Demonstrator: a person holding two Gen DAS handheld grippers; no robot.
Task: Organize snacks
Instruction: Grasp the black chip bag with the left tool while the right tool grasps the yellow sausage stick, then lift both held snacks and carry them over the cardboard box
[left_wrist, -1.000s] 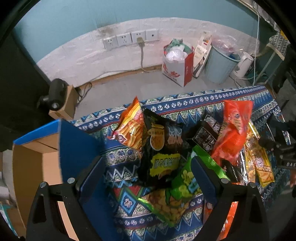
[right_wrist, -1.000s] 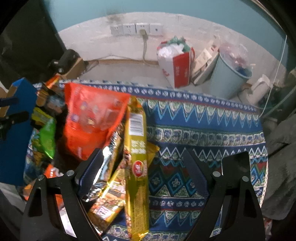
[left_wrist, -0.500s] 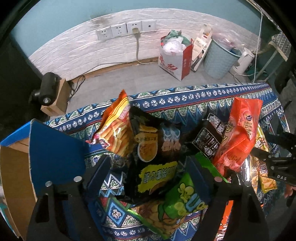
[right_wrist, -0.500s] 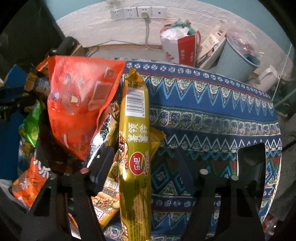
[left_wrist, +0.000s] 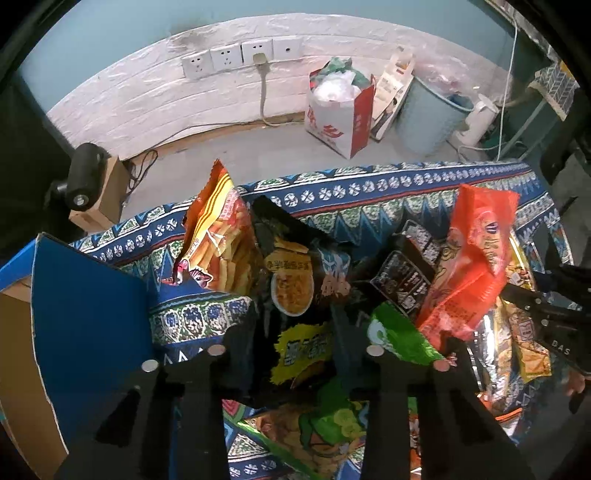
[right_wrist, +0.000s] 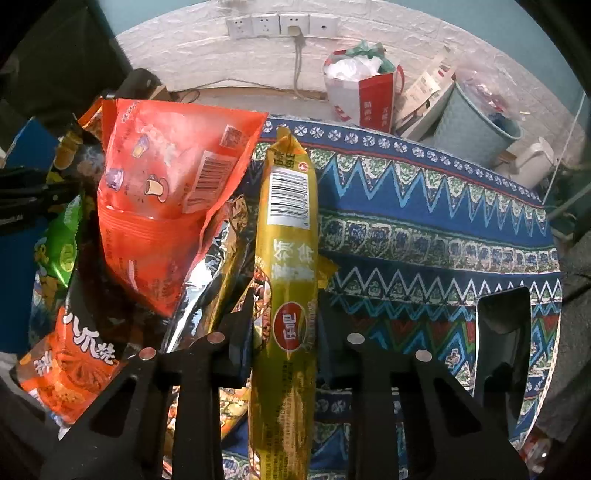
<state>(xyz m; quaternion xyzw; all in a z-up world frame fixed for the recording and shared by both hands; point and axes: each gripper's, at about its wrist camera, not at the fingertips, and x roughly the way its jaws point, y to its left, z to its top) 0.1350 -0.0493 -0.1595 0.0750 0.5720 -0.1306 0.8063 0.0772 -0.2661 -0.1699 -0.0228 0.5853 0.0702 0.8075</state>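
Snacks are lying heaped on the patterned cloth (right_wrist: 424, 206) covering the desk, and both grippers are taking one each. The left gripper (left_wrist: 295, 332) is pointing steeply down with its jaws having just been closing, and they are now clamping on the black packet (left_wrist: 295, 291) at the middle of the heap. The right gripper (right_wrist: 286, 325) is doing the same on the long yellow packet (right_wrist: 290, 236), which is lying just right of the red bag (right_wrist: 162, 192); its jaws have just closed on the packet's lower half.

To do this well, I would say each lift ought to be going straight up and slowly, since the black packet is lying partly over the green packet (left_wrist: 399, 336) and against the orange chip bag (left_wrist: 221, 236), and either could be dragged along. The yellow packet is gripped low, so its free end is likely to be drooping once raised; keeping it level should help. The blue cardboard box (left_wrist: 85, 325), standing open to the left of the heap, looks like the likely destination.

Beyond the desk, the floor is running to a white brick wall with a row of sockets (left_wrist: 242, 57). A red and white bag (left_wrist: 340, 110) and a pale blue bin (left_wrist: 428, 118) are standing by that wall, right of the sockets.
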